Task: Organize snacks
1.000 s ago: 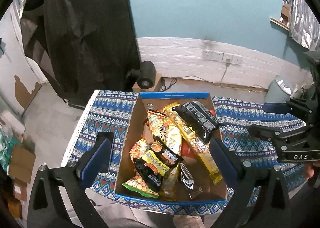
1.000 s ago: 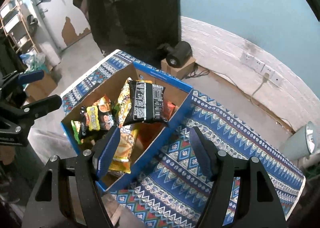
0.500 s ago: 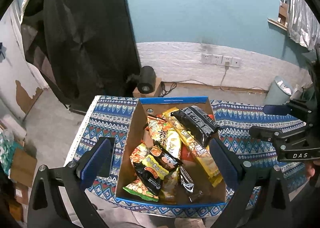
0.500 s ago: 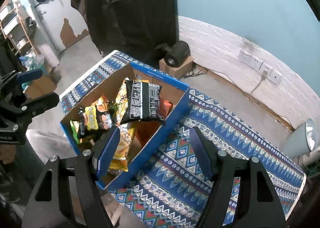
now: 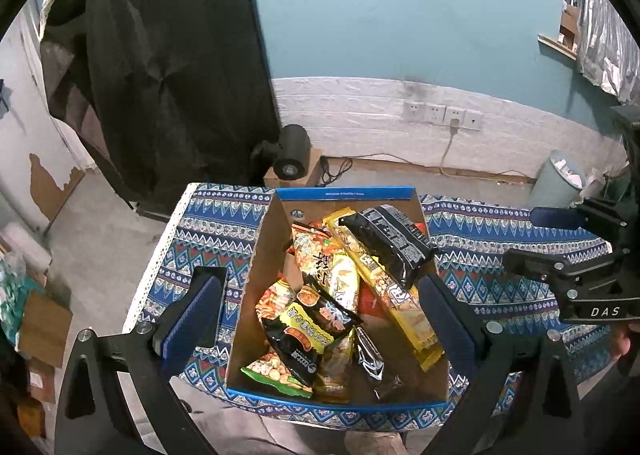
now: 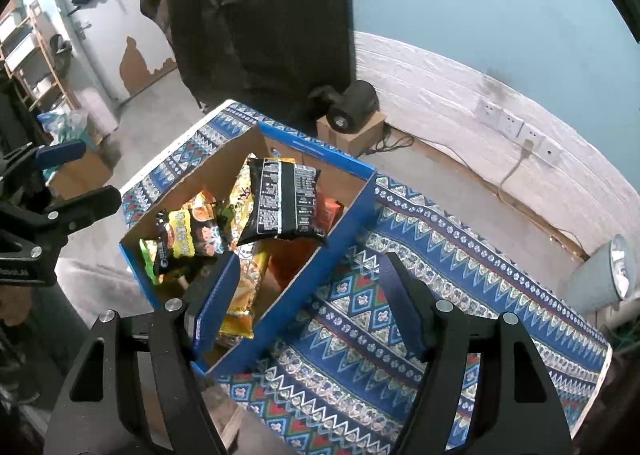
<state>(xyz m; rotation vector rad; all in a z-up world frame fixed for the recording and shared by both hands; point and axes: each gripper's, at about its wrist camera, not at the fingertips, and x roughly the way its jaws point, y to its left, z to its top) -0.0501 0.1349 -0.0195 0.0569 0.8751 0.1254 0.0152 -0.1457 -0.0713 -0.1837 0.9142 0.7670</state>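
1. Snack packets [image 5: 340, 295] lie heaped in an open blue-edged cardboard box [image 5: 344, 193] on a patterned tablecloth [image 5: 208, 223]; a black packet [image 5: 390, 241] rests on top, toward the box's far right corner.
2. Left gripper [image 5: 320, 311] hangs above the box, jaws wide apart, nothing between the pads.
3. Right gripper [image 6: 308, 303] hangs over the box's right wall, jaws apart and empty.
4. Only the right view shows the bare cloth right of the box and wooden shelves [image 6: 28, 55]; only the left view shows the box's full interior.
5. Packets underneath are partly covered, their print unreadable.
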